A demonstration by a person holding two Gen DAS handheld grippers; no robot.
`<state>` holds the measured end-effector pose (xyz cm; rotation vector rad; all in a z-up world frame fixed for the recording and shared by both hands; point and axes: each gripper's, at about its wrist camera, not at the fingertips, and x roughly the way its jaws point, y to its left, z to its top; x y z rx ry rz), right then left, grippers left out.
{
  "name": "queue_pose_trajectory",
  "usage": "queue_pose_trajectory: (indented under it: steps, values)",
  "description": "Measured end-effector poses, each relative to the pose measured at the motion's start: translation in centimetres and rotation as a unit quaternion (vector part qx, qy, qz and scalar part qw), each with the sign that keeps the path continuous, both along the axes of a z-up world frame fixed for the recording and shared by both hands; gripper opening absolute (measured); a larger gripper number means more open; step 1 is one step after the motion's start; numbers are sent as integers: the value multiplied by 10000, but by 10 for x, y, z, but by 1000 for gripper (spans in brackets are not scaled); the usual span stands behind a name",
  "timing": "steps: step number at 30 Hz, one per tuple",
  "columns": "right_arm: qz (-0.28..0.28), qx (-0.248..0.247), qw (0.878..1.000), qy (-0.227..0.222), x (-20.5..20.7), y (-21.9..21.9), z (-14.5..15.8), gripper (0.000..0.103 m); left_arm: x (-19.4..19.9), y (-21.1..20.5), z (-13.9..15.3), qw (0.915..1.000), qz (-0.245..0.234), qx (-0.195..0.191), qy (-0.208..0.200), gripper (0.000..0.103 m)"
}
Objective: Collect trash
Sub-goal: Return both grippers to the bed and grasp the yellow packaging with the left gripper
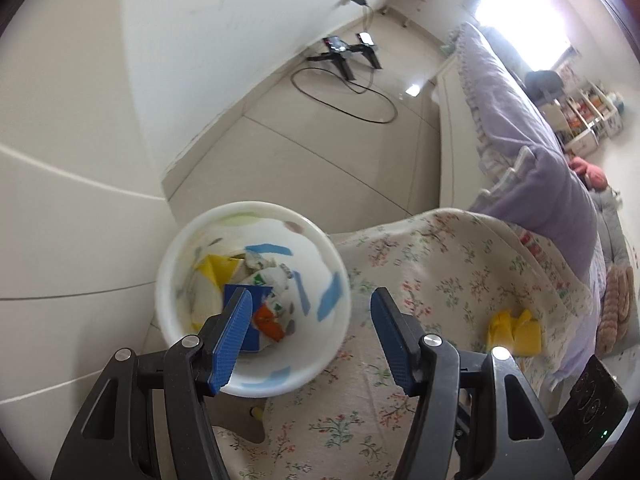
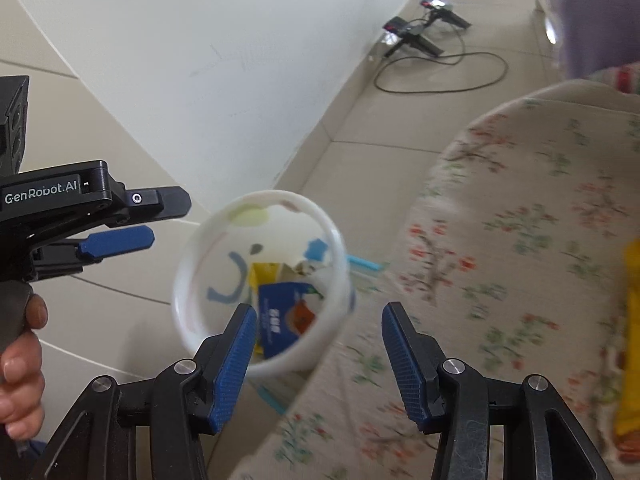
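Both grippers are empty with jaws spread: our left gripper (image 1: 310,334) hovers over the white bin (image 1: 338,312), our right gripper (image 2: 318,354) just beside it. One bin stands on the floor against the edge of the bed with the floral cover (image 1: 420,280), holding several wrappers, at least four. One crumpled yellow wrapper (image 1: 514,330) lies on the cover near that edge, well apart from the bin. We judge it the next pickup: swing the right gripper across, straddle the crumple, avoid pinching cloth, then carry it over the rim.
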<state>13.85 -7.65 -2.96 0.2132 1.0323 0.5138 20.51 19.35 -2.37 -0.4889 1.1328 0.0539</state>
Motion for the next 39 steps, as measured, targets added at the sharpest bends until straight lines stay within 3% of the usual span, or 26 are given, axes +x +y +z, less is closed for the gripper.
queue_pose_trajectory:
  steps: [6,12,15,20,22,25,31,39]
  values:
    - [-587,-116,9980,177,-5,-79,16,58,4,-50,10,9980,-602,133,-152,65]
    - [-1490,-278,9882,211,-7,-169,28,66,10,-110,11,9924,-1214,97,-178,65]
    - [-2125,-113,9763,383,-8,-221,22,68,12,-141,6,9881,-1530,12,-144,65]
    - [-3074,503,9458,913,-11,-286,-6,68,7,-208,-8,9746,-2227,-250,-7,65]
    - [-3141,555,9421,1034,-11,-292,-13,68,3,-237,-15,9670,-2532,-259,68,65]
    - [-3026,533,9463,1008,-8,-290,-15,68,2,-267,-25,9604,-2777,-162,172,65]
    - [-2867,901,9479,1058,2,-286,-17,68,6,-293,-44,9568,-2877,-244,347,65]
    - [-2782,805,9515,1043,19,-291,-16,68,10,-318,-58,9559,-2920,-36,312,64]
